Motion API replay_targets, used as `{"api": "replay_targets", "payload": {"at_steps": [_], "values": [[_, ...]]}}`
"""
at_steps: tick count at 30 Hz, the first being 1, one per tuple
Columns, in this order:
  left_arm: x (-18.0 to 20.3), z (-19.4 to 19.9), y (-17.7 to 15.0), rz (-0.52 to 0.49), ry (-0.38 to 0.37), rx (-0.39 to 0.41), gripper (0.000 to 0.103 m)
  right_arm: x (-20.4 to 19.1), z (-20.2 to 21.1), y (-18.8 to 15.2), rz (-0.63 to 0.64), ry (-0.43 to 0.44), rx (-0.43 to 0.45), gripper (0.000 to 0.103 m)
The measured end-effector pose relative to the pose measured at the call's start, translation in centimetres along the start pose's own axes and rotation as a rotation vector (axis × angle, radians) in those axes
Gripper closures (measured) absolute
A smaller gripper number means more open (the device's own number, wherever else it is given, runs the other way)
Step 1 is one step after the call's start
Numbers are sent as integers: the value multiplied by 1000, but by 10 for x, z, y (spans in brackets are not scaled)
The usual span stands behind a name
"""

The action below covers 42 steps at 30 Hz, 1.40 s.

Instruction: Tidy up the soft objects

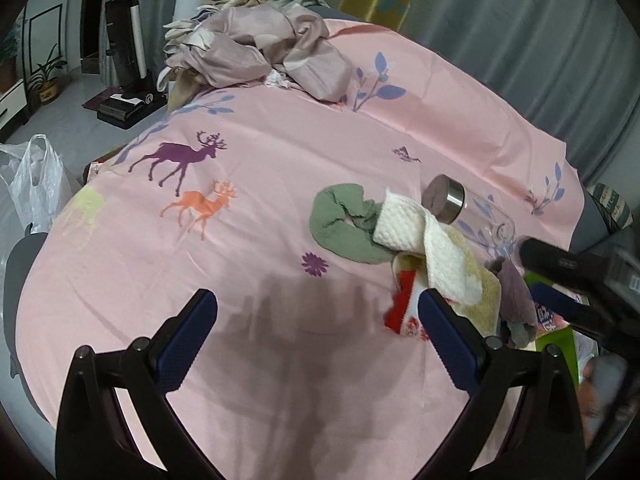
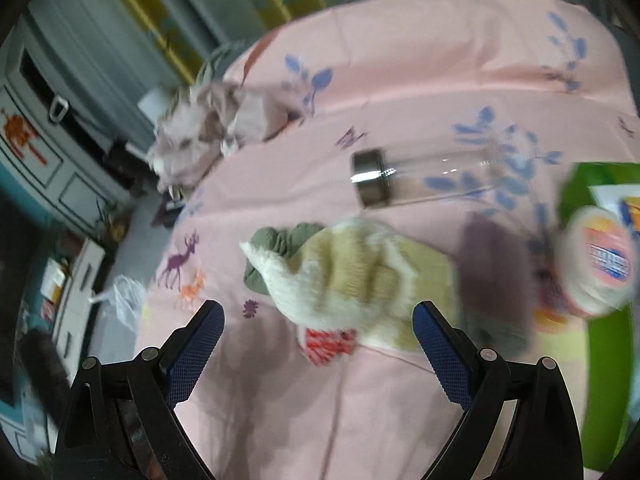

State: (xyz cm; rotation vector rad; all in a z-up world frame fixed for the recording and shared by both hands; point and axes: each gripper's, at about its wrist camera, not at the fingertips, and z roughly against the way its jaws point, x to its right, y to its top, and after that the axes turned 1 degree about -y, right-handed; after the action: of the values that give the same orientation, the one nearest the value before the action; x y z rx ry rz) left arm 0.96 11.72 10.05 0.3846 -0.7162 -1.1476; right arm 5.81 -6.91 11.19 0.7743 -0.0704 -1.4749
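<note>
Soft items, one heap on a bed under a pink sheet (image 1: pixel 280 208) printed with deer and blue leaves.

- White towel (image 1: pixel 416 236): waffle-textured, folded, lying on top of the heap and overlapping the green cloth's near end.
- Green cloth (image 1: pixel 340 224): sage terry, bunched into a curved shape, farthest left item of the heap in the left wrist view.
- Yellow-and-white towel (image 2: pixel 360 276): fluffy, beige patches with white bands, draped over the rest; blurred in the right wrist view.
- Red-and-white cloth (image 1: pixel 404 312): small, patterned, poking out at the heap's near edge.
- Purple cloth (image 1: pixel 516 292): dusky mauve, at the heap's right side, beside a green package (image 2: pixel 600 320) with a round tub (image 2: pixel 596 260) on it.

Other stock: clear glass bottle (image 2: pixel 424 180) with a steel cap, lying on its side just beyond the heap; crumpled mauve bedding (image 1: pixel 260 52) at the far end of the bed; white plastic bag (image 1: pixel 36 184) on the floor.

Left claw (image 1: pixel 318 340): released, fingers spread wide and holding nothing, over bare sheet; the heap lies ahead and right, the red-and-white cloth just beside its right finger.

Right claw (image 2: pixel 318 344): released, fingers wide, holding nothing; the yellow-and-white towel and red-and-white cloth lie just ahead between the fingertips.
</note>
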Motion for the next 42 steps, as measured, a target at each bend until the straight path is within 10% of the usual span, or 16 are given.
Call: {"api": "replay_targets", "payload": {"at_steps": [7, 9, 12, 30, 35, 42], "values": [[-11, -5, 4, 44, -21, -23, 4, -15, -62, 11, 56, -155, -84, 22], [-12, -5, 5, 50, -34, -26, 4, -17, -68, 10, 100, -243, -73, 56], [-10, -5, 5, 48, -42, -29, 4, -13, -62, 14, 109, -234, -44, 79], [-7, -2, 3, 34, -22, -22, 4, -25, 149, 8, 123, 94, 350, 81], [-10, -1, 3, 49, -15, -20, 4, -18, 134, -29, 133, 199, 265, 81], [-1, -1, -3, 15, -24, -41, 4, 19, 38, -73, 93, 54, -44, 81]]}}
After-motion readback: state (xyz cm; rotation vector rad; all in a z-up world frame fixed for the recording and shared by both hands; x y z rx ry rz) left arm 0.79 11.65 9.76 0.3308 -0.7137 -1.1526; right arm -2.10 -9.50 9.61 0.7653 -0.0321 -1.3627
